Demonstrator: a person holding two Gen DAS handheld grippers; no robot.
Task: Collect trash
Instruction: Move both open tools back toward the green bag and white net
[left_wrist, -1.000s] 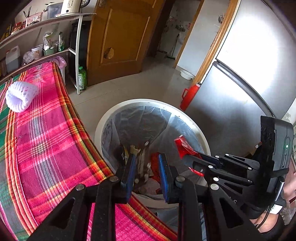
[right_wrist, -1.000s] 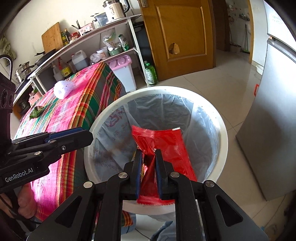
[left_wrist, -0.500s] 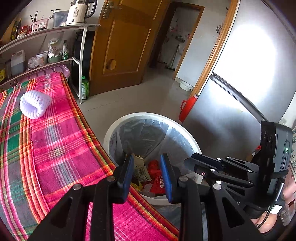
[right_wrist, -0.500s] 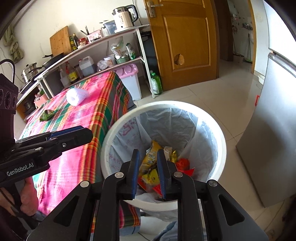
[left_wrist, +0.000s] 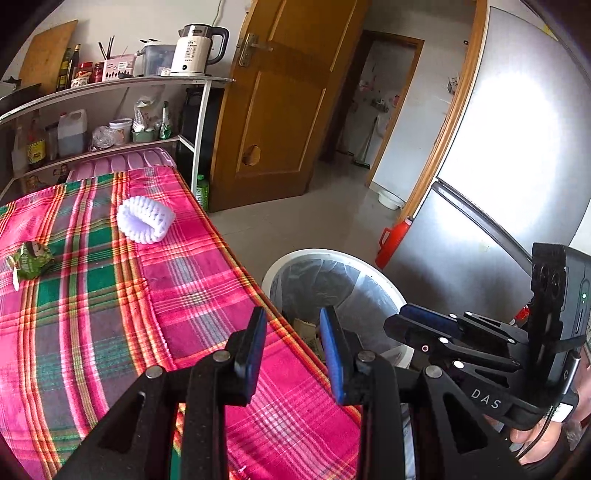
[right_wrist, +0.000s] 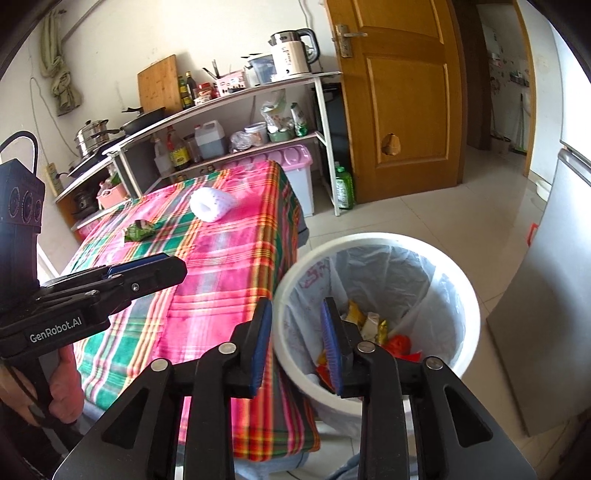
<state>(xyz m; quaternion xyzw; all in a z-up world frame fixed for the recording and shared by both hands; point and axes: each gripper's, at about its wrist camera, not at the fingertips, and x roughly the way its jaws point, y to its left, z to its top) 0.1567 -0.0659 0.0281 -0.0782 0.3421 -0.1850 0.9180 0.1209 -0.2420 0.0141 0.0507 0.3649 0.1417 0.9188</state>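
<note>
From the left wrist view we see our left gripper with its blue-padded fingers spread wide and holding nothing, poised over the near edge of the bench in its pink and green plaid cloth. At ten o'clock on the cloth lies a white foam fruit net, and at nine o'clock a crumpled green wrapper, the two well apart. The white trash bin stands just beside the bench at about two o'clock; our own fingers hide most of its contents. The right gripper shows side-on at three o'clock (its gap cannot be read from here).

From the right wrist view the right gripper also stands wide and empty, straddling the bin's near rim. The trash bin, lined with a clear bag, holds yellow and red wrappers, partly hidden. The foam net sits at eleven o'clock, the green wrapper at ten. The left gripper enters at nine o'clock.
</note>
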